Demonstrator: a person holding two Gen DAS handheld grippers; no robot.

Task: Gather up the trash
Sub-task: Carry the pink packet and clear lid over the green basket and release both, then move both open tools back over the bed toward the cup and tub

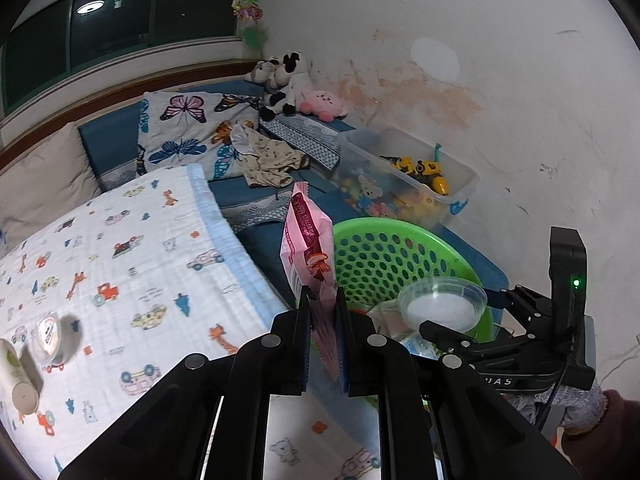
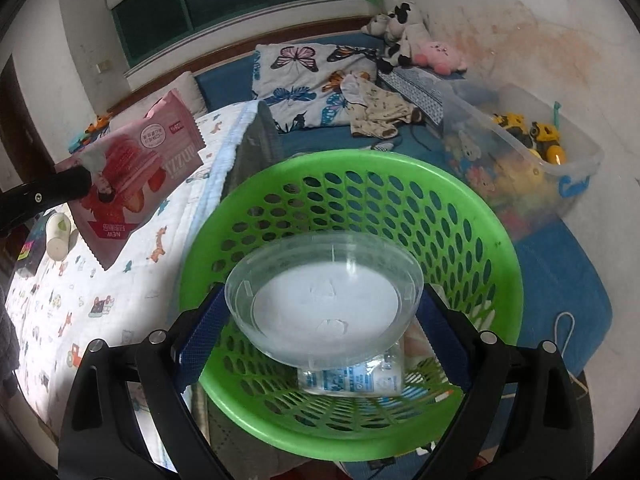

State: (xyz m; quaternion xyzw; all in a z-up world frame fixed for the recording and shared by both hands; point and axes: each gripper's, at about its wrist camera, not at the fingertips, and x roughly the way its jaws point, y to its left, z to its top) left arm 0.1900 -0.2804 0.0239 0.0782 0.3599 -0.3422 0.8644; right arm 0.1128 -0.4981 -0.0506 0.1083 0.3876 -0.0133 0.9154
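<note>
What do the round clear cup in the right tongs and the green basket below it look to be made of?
The round clear cup looks like thin glossy transparent plastic: the basket mesh shows through its wall, though its bottom reads milky white. The green round perforated basket seems moulded rigid plastic with a slight sheen, judging by its even oval holes and smooth rim.

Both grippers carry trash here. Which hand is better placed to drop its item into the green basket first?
Right. The right gripper already holds the clear plastic cup directly above the green basket. The left gripper pinches the pink snack wrapper beside the basket's rim, above the bed's edge.
</note>
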